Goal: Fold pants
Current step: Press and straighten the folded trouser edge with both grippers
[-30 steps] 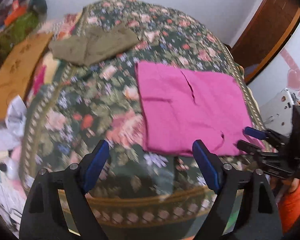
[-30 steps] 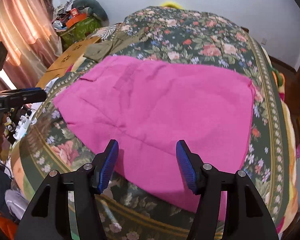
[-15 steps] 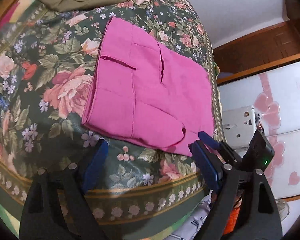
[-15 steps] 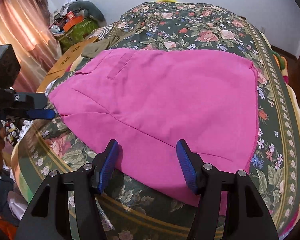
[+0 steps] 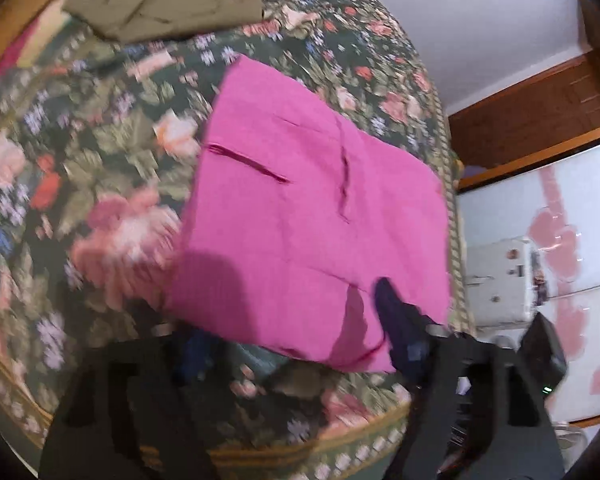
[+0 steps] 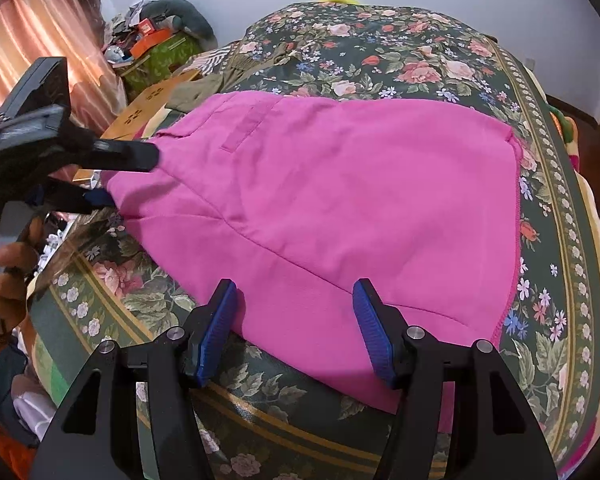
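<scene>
Pants (image 6: 340, 208) flat on bedspread (image 6: 420, 64), near front edge. Second garment (image 5: 164, 4) behind, well apart, toward far left. Left gripper (image 6: 100, 178) at pants' left corner; right gripper (image 6: 296, 328) over near hem. Cardboard (image 6: 148, 108) beyond left bedside.

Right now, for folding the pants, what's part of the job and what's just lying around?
Job:
pink pants
left gripper, jaws just closing at the pants' corner
right gripper, open over the near edge

Lying about:
olive garment
green box
cardboard
</scene>
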Motion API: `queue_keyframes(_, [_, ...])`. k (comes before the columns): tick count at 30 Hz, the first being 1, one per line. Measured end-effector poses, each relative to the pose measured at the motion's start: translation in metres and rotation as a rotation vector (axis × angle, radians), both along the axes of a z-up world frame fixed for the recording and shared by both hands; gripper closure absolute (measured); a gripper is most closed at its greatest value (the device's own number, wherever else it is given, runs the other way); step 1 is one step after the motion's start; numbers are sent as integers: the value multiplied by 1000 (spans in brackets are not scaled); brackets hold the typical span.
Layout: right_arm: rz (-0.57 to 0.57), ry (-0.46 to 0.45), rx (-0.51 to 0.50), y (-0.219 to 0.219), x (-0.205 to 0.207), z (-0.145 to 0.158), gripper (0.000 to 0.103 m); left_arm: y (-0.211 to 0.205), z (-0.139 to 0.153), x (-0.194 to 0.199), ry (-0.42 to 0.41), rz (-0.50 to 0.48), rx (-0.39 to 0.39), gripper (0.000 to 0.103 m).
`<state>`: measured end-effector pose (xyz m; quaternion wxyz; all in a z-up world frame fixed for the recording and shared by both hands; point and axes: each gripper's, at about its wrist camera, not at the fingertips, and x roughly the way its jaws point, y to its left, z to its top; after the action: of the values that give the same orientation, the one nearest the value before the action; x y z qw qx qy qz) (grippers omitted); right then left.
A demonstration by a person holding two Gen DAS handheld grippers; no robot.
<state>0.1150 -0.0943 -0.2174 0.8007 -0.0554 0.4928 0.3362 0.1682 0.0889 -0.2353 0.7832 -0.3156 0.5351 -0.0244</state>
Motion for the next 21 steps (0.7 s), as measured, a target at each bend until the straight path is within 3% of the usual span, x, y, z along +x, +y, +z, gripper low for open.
queue_keyframes(2, [6, 3, -2, 0, 1, 0, 47, 6, -1, 3, 8, 1, 40, 71])
queue_keyframes(5, [8, 12, -3, -3, 1, 2, 47, 17, -4, 5, 10, -1, 6, 77])
queue_keyframes(7, [6, 13, -8, -4, 1, 3, 47, 17, 0, 3, -6, -13, 47, 79])
queue_keyframes(9, [4, 12, -13, -5, 0, 3, 47, 14, 8, 1, -38, -10, 148, 81])
queue_keyframes(13, [11, 17, -9, -3, -1, 3, 47, 23, 19, -15, -81, 32, 261, 82])
queue_keyframes(21, [72, 5, 5, 25, -3, 0, 47, 49, 43, -70, -159, 127, 661, 84])
